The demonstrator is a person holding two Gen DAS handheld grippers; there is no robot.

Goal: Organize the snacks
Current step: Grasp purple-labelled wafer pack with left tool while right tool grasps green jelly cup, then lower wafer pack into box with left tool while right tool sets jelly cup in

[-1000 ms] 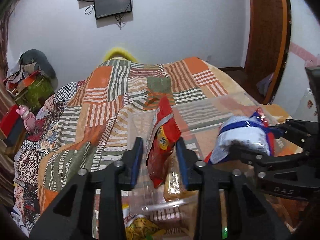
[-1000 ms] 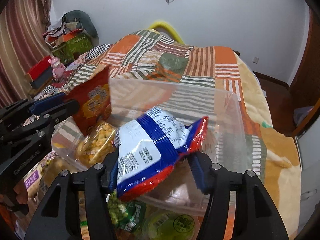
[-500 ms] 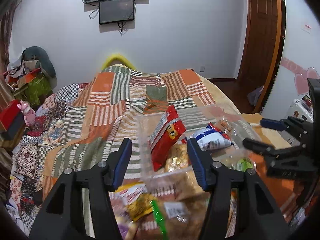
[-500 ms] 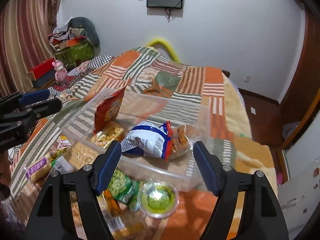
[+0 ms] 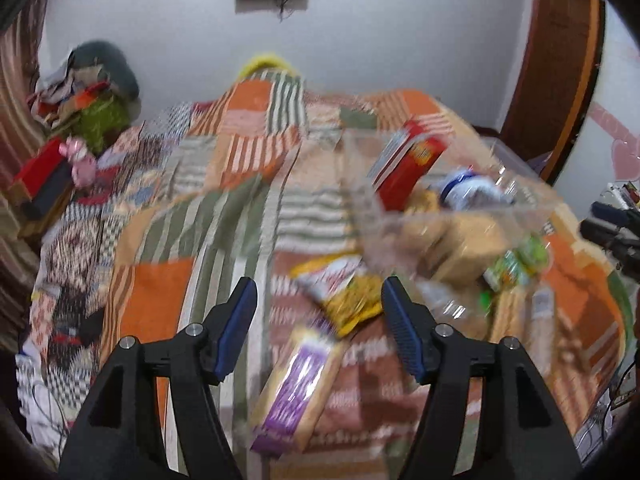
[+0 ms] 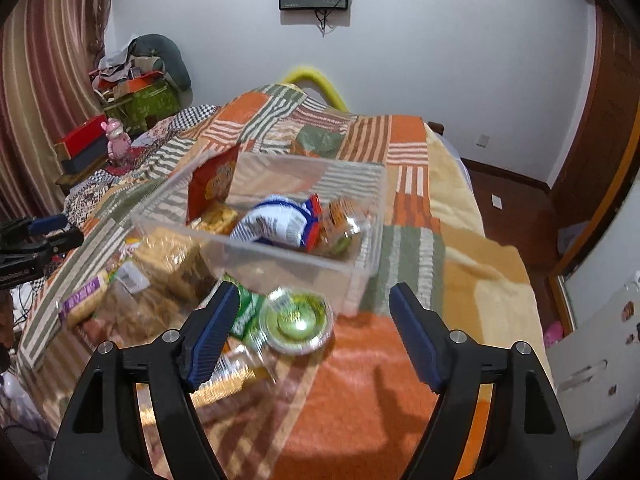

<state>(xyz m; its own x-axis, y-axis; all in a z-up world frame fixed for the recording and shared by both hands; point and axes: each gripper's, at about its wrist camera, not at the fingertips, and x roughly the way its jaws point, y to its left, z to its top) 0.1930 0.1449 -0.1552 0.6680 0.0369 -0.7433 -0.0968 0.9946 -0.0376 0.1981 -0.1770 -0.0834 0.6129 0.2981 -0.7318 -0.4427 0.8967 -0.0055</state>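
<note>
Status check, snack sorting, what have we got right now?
Left gripper and right gripper: jaws opening, nothing between them. Red packet and blue-white bag in clear bin. Green-lidded cup outside, nearest right gripper.

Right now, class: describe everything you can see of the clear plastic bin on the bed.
The clear plastic bin is a transparent, rectangular, open-topped tub standing upright on the patchwork blanket. Inside, a red snack bag leans against its far left corner, with a blue-and-white bag and other small packs lying beside it. More snacks crowd against its near wall outside. Neither gripper touches it.
</note>
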